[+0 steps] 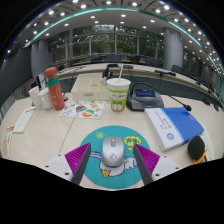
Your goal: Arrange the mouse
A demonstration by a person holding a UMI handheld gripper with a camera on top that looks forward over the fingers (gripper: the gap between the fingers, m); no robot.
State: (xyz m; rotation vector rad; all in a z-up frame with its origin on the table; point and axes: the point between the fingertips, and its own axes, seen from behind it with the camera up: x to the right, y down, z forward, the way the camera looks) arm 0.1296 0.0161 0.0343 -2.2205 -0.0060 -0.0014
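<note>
Mouse (113, 151), grey and white, sits on the round teal mouse pad (96, 170), between my fingers with a gap on each side, so my gripper (113, 163) is open around it, likely centring it. Beyond stand a green paper cup (118, 94), a blue booklet (174, 126), and a red bottle (55, 89).
</note>
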